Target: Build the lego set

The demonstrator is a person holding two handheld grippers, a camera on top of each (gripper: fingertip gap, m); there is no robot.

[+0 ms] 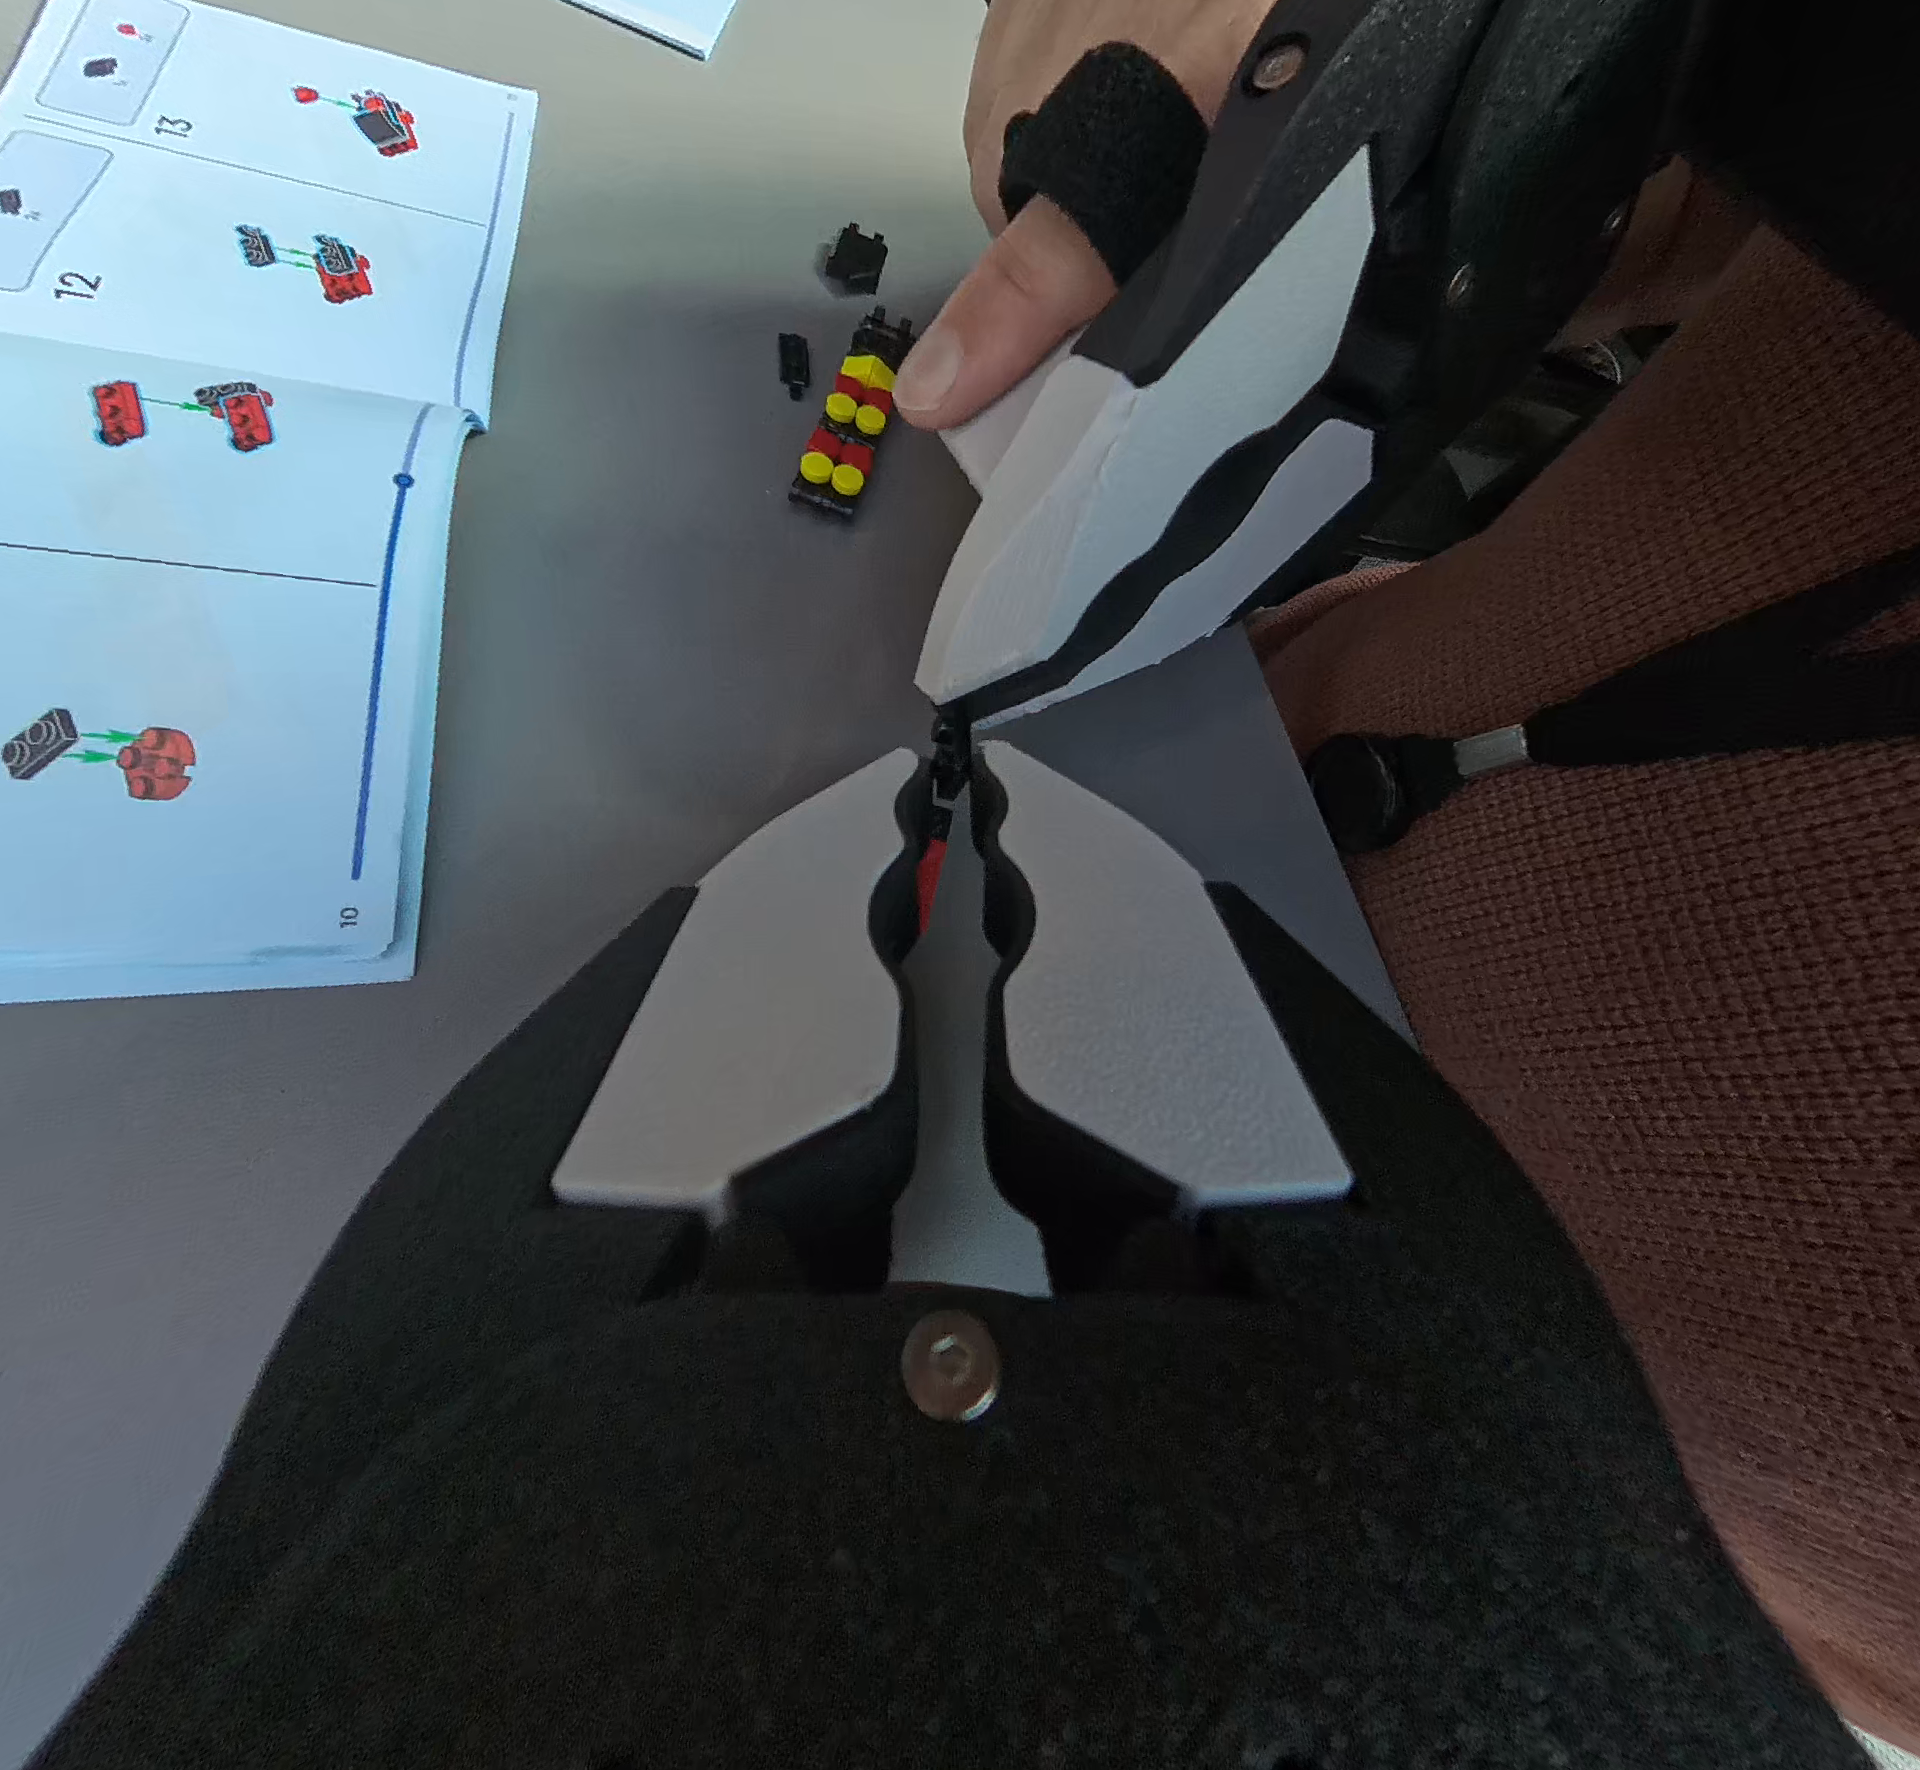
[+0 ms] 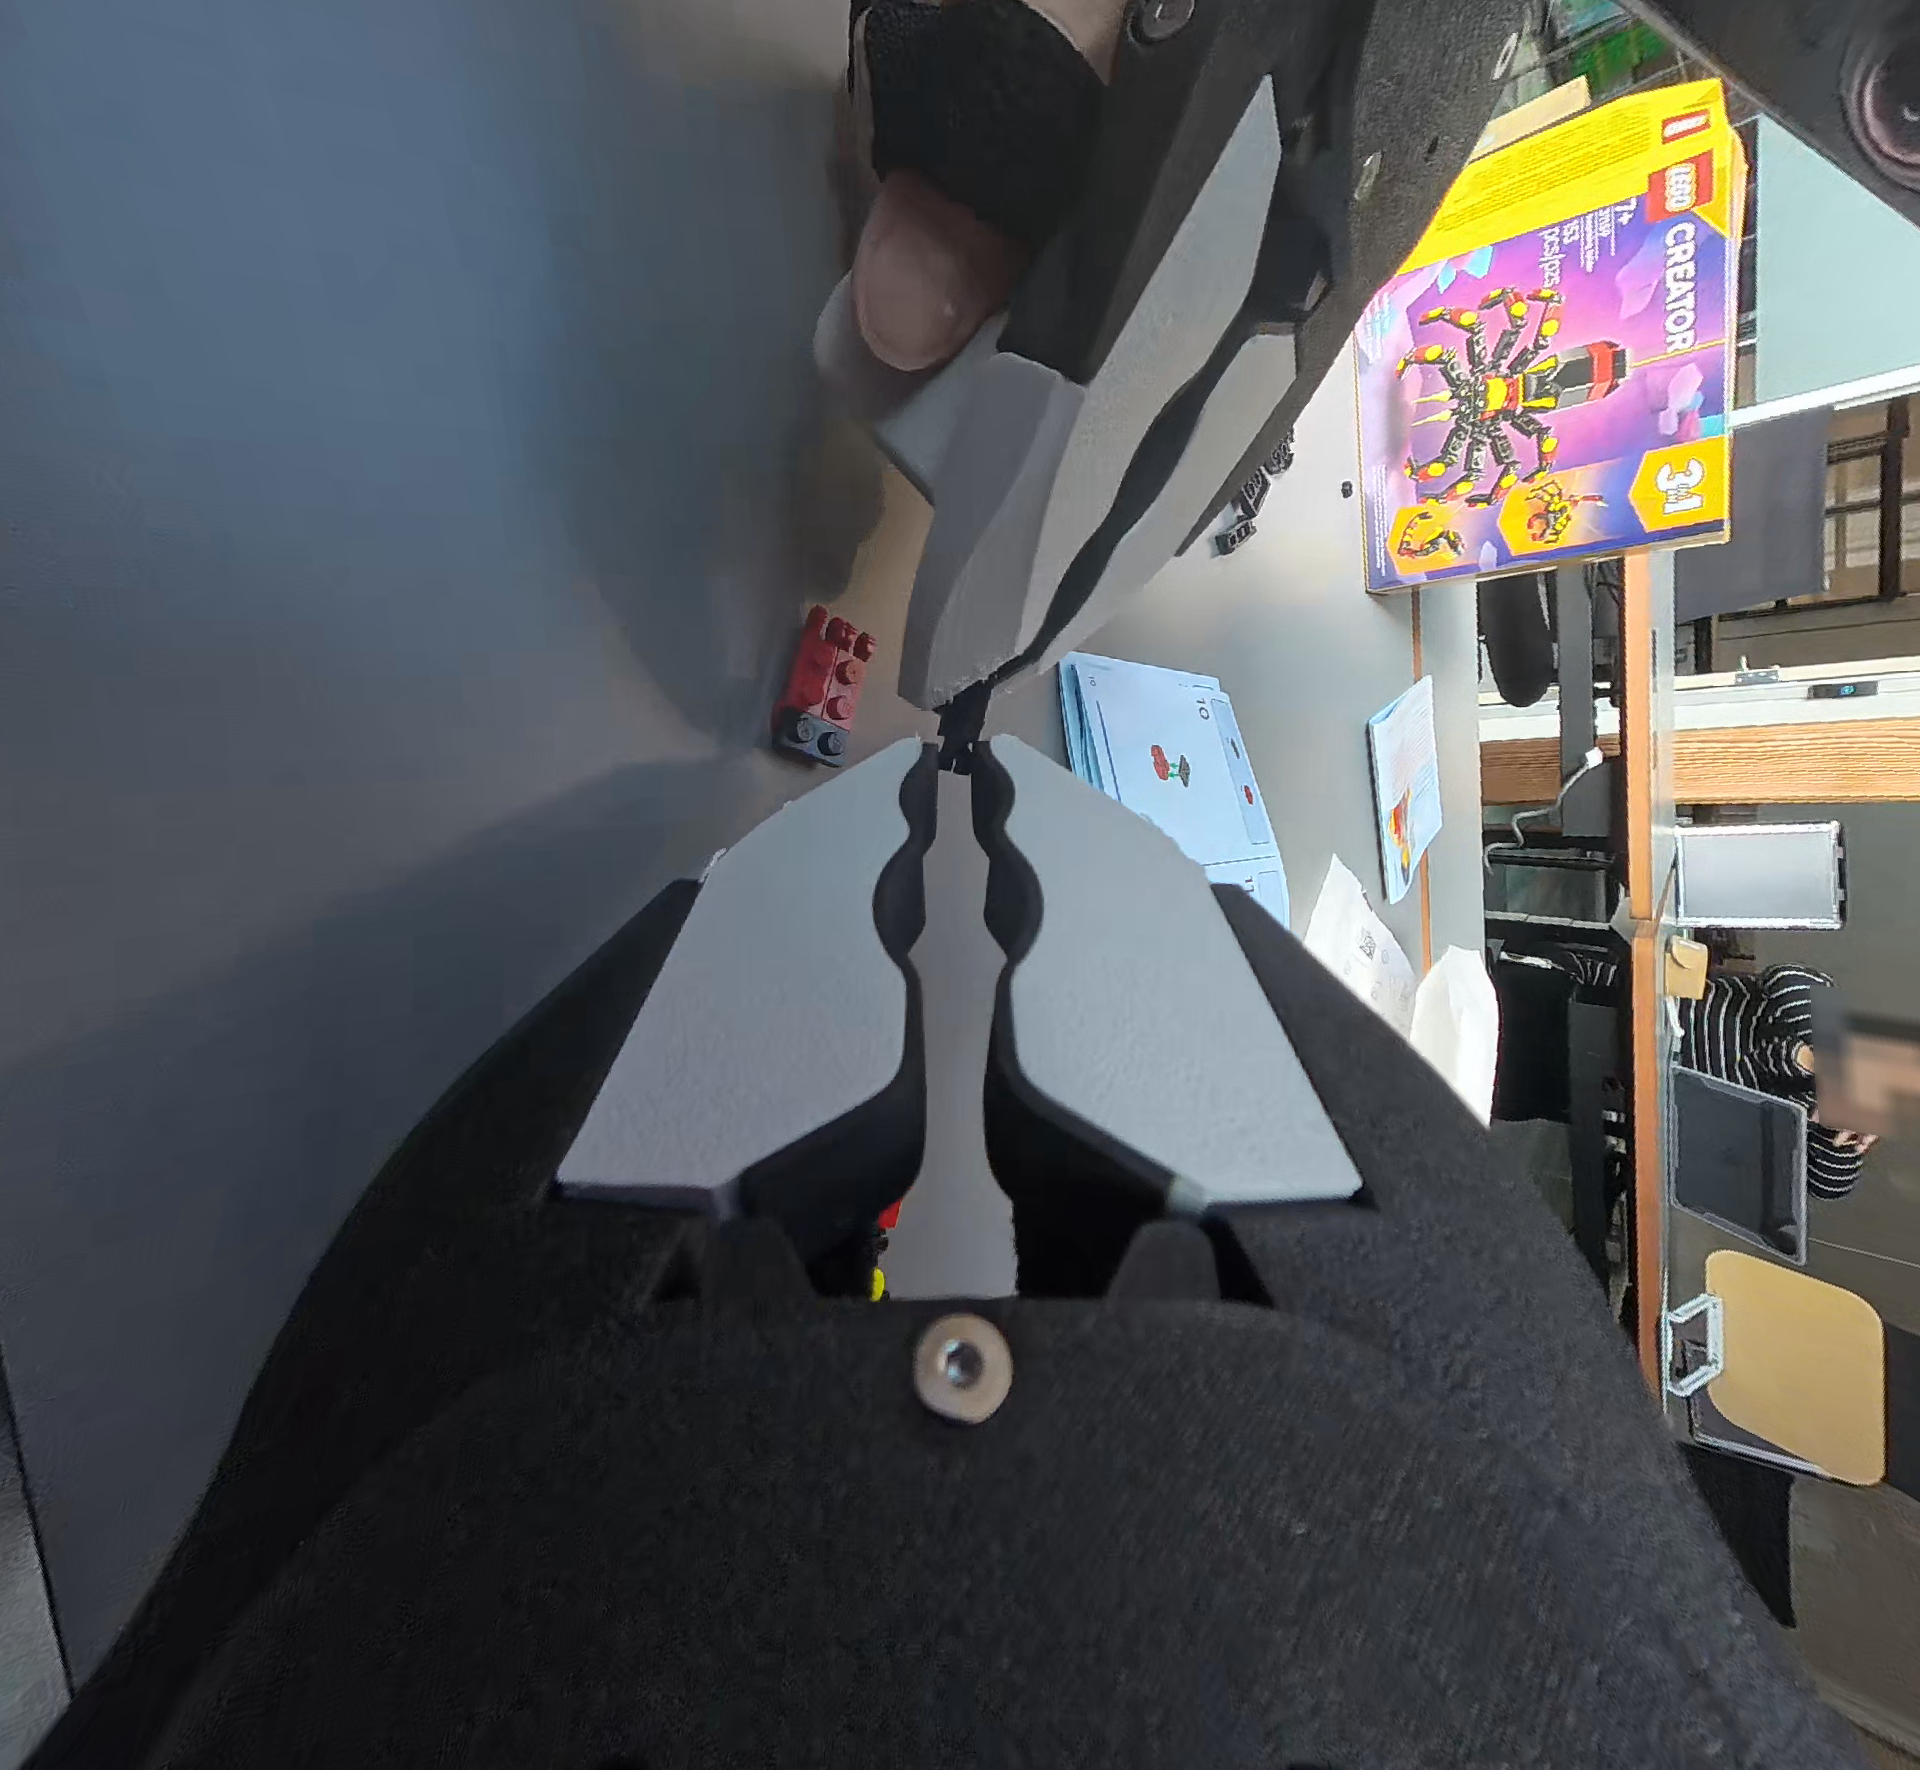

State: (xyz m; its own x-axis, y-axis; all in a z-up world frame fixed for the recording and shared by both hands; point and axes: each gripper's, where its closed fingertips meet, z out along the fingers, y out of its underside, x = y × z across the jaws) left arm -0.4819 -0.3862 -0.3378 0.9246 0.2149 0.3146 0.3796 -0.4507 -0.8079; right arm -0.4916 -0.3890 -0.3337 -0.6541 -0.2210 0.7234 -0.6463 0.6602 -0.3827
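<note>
My left gripper (image 1: pixel 948 770) and my right gripper (image 2: pixel 956 752) meet tip to tip above the grey table (image 1: pixel 623 785). Both are shut on one small black Lego piece (image 1: pixel 945 746) between their tips; it also shows in the right wrist view (image 2: pixel 956 733). A thin red part (image 1: pixel 930 879) sits between the left gripper's fingers behind the black piece. In the left wrist view the right gripper (image 1: pixel 951 710) comes in from the upper right. In the right wrist view the left gripper (image 2: pixel 971 681) comes in from above.
A black, yellow and red sub-build (image 1: pixel 847 421) lies on the table beside two loose black pieces (image 1: pixel 857 257). An open instruction booklet (image 1: pixel 229 473) lies left. A red brick assembly (image 2: pixel 826 686), the set's box (image 2: pixel 1548 349) and a brown sleeve (image 1: pixel 1662 993) are close by.
</note>
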